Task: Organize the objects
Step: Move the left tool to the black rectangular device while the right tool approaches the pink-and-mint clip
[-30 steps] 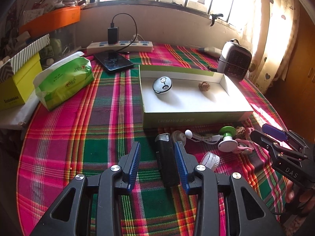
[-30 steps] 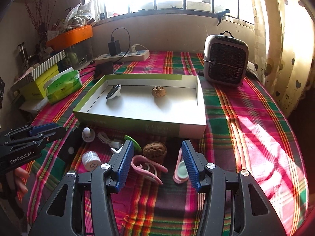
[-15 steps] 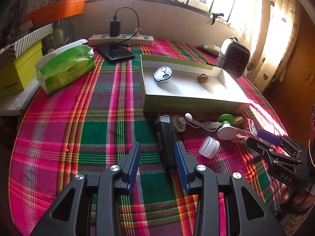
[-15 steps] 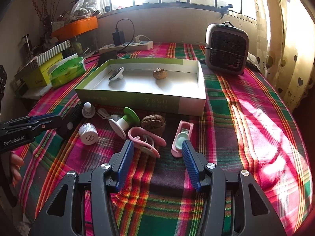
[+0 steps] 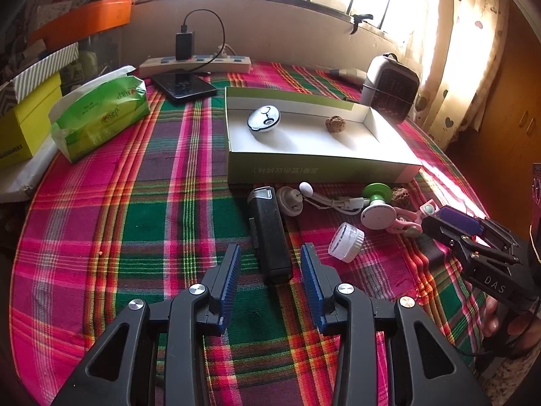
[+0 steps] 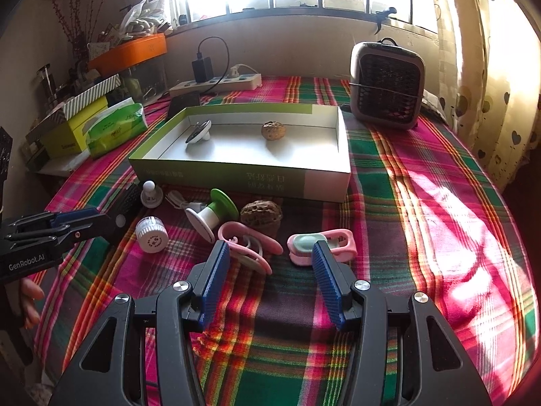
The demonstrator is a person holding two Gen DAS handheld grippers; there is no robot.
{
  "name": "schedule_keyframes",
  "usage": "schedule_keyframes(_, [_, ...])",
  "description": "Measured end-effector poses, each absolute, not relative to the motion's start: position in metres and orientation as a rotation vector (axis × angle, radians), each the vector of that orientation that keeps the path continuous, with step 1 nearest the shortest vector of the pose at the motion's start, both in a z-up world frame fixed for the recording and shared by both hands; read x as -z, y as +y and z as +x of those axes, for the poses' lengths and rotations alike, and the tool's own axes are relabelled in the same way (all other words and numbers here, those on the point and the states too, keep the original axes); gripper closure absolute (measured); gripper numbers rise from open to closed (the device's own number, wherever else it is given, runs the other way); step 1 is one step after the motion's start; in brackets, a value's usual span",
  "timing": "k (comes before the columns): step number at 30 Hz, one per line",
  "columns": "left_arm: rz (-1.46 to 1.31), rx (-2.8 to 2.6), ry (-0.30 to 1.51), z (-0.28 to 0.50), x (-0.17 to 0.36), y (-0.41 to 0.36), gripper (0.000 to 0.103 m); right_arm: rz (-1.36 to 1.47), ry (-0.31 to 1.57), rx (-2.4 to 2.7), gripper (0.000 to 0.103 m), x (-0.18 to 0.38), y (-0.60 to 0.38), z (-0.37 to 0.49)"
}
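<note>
On the tabletop (image 5: pixel 101 237), just ahead of your left gripper (image 5: pixel 270 267) | black device (image 5: pixel 270 233) lies lengthwise between released jaws, pointing at box (image 5: pixel 321 169) | right gripper (image 6: pixel 270 270) also released, empty

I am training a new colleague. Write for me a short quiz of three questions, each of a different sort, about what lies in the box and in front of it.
1. True or false: the open box already holds a walnut.
2. Multiple choice: what lies between the fingers of the left gripper? A. a white cap; B. a black rectangular device; C. a pink clip.
3. Fill the gap: in the right wrist view, the second walnut lies on the cloth, ____ the box.

Key
1. True; a round white gadget lies in it too.
2. B: the black rectangular device; the pads do not press on it.
3. Outside, before its near wall.
</note>
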State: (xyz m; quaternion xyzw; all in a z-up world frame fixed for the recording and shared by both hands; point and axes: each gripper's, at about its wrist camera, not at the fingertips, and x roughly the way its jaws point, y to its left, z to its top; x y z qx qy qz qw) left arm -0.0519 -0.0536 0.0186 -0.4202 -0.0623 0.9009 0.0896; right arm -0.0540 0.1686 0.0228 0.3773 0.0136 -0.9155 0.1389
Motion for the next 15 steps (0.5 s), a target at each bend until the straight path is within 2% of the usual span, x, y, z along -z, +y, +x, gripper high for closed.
schedule_keyframes(8, [-1.285, -2.681, -0.194, -0.057, -0.011, -0.056, 0.068, 1.157, -0.095, 2.699, 0.051, -0.018, 0.190, -0.068])
schedule_keyframes(15, [-1.301, -2.676, -0.190, -0.059, -0.007, -0.054, 0.068, 1.194, -0.128, 2.717, 0.051, -0.016, 0.197, -0.078])
